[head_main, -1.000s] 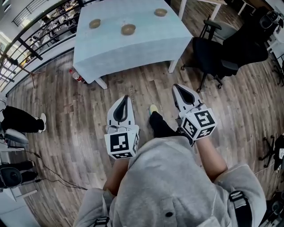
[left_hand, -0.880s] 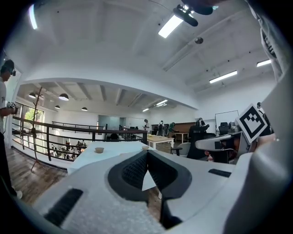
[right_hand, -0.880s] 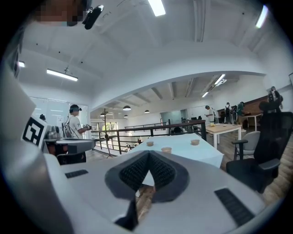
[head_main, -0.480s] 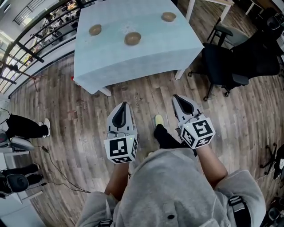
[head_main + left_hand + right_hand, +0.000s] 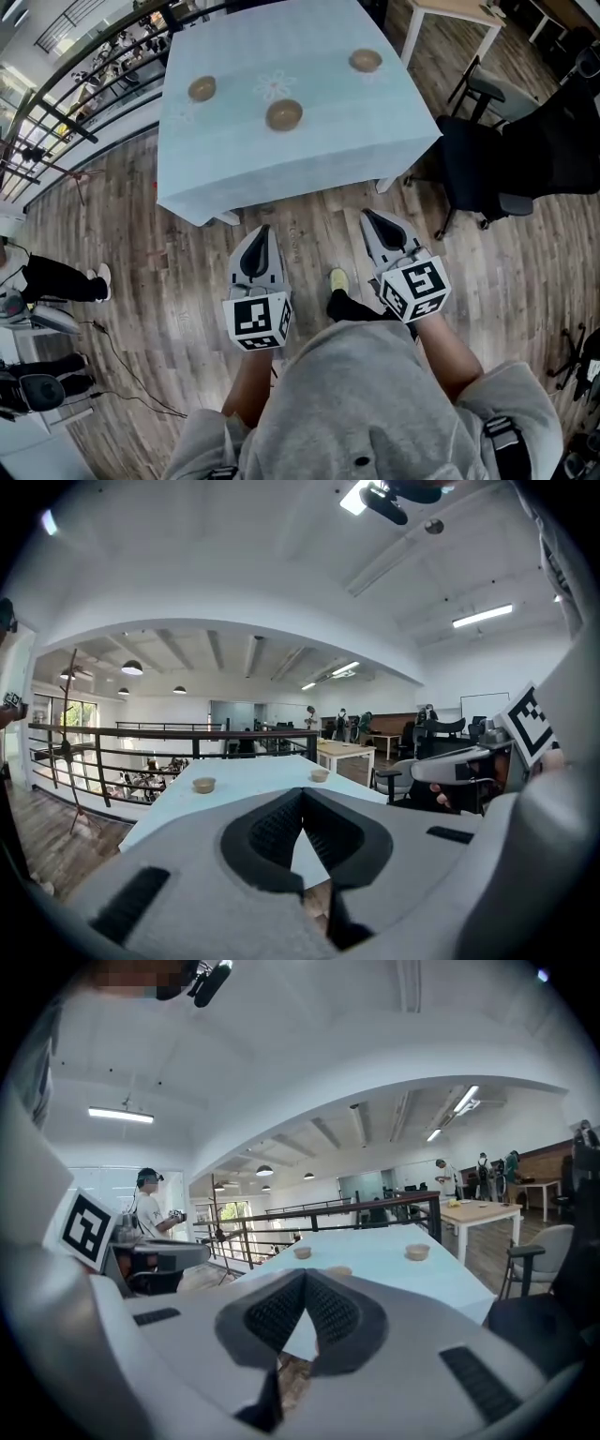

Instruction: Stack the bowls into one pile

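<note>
Three tan bowls stand apart on the light blue table (image 5: 281, 169): one at the left (image 5: 202, 89), one in the middle (image 5: 284, 114), one at the far right (image 5: 366, 60). My left gripper (image 5: 263, 229) and right gripper (image 5: 367, 215) are held side by side over the wooden floor, short of the table's near edge, pointing at it. Both are shut with nothing in them. In the left gripper view the shut jaws (image 5: 302, 793) cover the middle bowl; two bowls (image 5: 203, 785) (image 5: 320, 774) show. The right gripper view shows all three bowls (image 5: 302, 1252) (image 5: 339, 1270) (image 5: 417, 1252) beyond the shut jaws (image 5: 305, 1275).
A black office chair (image 5: 506, 159) stands right of the table, and a wooden table (image 5: 459, 9) lies beyond it. A black railing (image 5: 56, 103) runs along the left. A seated person's legs (image 5: 56, 277) show at the far left. My foot (image 5: 337, 279) is between the grippers.
The table and bowls have drawn closer and lower in the head view as both grippers moved toward the table's edge. Both jaws stayed shut.
</note>
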Motion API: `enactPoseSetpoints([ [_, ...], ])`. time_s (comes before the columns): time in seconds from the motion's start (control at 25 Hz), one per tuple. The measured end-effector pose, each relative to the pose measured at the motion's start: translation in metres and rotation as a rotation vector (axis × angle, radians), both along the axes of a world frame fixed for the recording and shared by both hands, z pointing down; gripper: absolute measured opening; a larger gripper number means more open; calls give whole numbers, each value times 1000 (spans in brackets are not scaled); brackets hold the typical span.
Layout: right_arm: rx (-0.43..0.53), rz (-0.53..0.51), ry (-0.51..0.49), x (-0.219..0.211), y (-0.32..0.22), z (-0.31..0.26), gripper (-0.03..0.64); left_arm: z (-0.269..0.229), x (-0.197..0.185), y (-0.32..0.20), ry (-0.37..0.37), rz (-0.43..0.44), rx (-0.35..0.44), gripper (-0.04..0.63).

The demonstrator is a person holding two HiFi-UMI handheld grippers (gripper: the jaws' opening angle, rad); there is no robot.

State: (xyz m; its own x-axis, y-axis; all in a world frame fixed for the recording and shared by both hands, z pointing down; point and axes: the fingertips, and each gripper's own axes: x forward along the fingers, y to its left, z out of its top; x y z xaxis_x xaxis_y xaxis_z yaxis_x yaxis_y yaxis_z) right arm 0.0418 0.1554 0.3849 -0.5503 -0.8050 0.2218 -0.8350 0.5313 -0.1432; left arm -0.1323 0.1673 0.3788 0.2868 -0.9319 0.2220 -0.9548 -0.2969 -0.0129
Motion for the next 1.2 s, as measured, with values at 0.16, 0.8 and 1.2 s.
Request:
enactPoseSetpoints([
  [0.16, -6, -27, 0, 3, -28, 2, 26, -3, 6, -31, -5, -13, 6, 18],
  [0.8, 24, -93, -33, 16, -101, -4, 26, -10, 8, -92, -21, -69, 13, 18],
  [1.2, 27, -99, -43, 30, -114, -4, 26, -4, 8, -90, -24, -117, -3, 18],
])
